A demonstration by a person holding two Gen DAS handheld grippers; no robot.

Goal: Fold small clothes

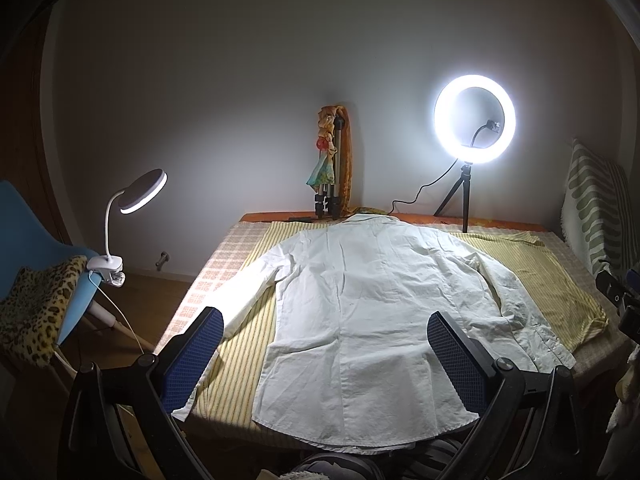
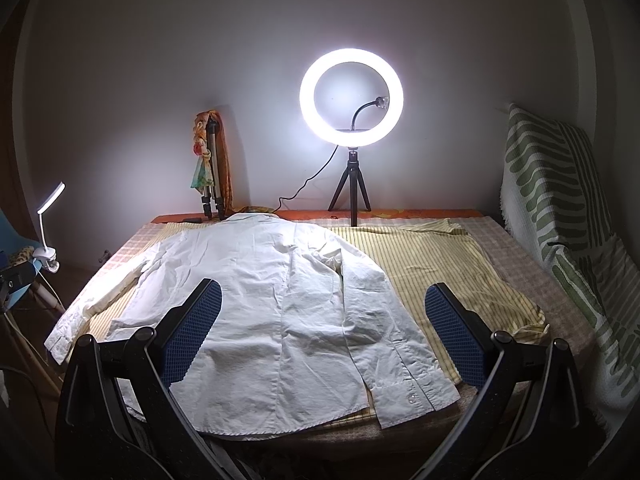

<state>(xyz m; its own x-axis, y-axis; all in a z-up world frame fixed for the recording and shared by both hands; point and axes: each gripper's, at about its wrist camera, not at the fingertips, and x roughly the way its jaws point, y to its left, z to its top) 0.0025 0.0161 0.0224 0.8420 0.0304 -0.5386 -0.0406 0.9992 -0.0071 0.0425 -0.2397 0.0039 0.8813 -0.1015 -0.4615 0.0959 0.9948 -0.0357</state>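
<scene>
1. The white shirt lies back-up and spread flat on a yellow striped cloth covering the bench, just ahead of both grippers, hem nearest them and collar far off by the wall.
2. The left hand-held gripper has its jaws spread wide and holds nothing; it hangs above the hem, apart from the fabric. The right hand-held gripper is likewise spread and empty, with the right sleeve and cuff lying between and just beyond its fingers.
3. Likely trouble: the shirt looks thin and limp, so a pinch could well take the striped cloth underneath along with it — then both layers would lift together.
4. Gripping only one layer at the sleeve edge may let the sleeve twist or bunch, giving a skewed fold.
5. The hem reaches the bench's near edge; a careless pull towards the grippers could drag it off.
6. A ring light on a small tripod stands far ahead of the right gripper — a wide sleeve swing might catch its cable.
7. Textures: crumpled woven cotton with a centre back seam, a buttoned cuff; the fingers carry blue gridded pads.
</scene>
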